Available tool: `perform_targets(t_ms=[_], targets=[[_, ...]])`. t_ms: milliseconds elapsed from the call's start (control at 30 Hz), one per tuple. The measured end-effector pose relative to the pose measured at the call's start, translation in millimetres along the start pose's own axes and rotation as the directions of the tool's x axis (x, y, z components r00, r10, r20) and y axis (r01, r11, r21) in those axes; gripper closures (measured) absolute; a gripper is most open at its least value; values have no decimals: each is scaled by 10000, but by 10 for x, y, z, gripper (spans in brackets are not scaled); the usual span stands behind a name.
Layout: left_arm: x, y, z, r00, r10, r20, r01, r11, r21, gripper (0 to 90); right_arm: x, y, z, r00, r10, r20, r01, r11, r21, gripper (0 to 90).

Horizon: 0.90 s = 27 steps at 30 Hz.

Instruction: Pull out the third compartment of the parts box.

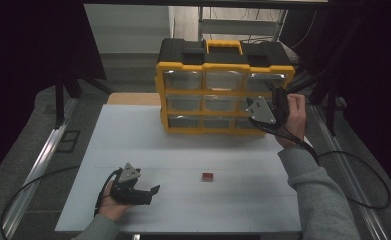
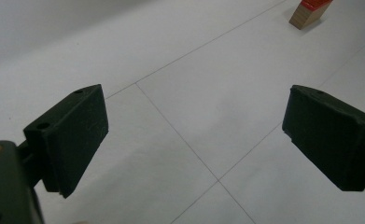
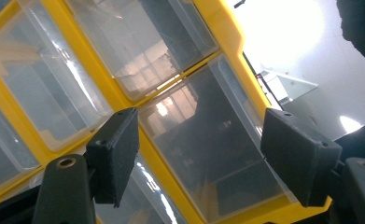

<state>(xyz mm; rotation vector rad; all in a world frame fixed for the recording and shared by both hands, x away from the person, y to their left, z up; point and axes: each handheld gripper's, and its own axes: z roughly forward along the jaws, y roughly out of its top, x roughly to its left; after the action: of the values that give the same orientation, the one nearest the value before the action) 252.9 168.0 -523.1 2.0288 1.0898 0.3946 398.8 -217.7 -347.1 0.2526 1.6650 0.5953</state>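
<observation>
High view showed the yellow plastic drawer cabinet with clear drawers and a black lid [image 1: 224,95] standing upright at the far side of the white desk [image 1: 183,150], its long axis running left to right and its drawer fronts facing the person. The right gripper [image 1: 275,102] was held at the cabinet's right column, beside the middle drawer. Right gripper view showed its jaws spread wide in front of a clear drawer [image 3: 208,149], nothing pinched between them. The left gripper [image 1: 150,192] rested low over the near left desk, jaws spread and empty. A small red-topped wooden block [image 1: 207,176] lay well to its right.
</observation>
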Motion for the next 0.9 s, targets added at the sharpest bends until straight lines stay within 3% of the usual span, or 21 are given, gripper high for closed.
perform_targets(t_ms=[300, 500, 900], targets=[[0, -2, -1, 10000, -42, 16, 42, 10000, 16, 75, -45, -41, 50, 9997, 106, 232, -108, 9999, 69, 284], [-5, 0, 2, 10000, -39, 30, 39, 10000, 24, 75, -10, 9, 80, 9988, -233, 432, 232, 9997, 40, 288], [4, -7, -2, 9999, -115, 58, 115, 9999, 14, 75, -24, -66, 197, 9968, -269, 755, 252, 9994, 236, 297]])
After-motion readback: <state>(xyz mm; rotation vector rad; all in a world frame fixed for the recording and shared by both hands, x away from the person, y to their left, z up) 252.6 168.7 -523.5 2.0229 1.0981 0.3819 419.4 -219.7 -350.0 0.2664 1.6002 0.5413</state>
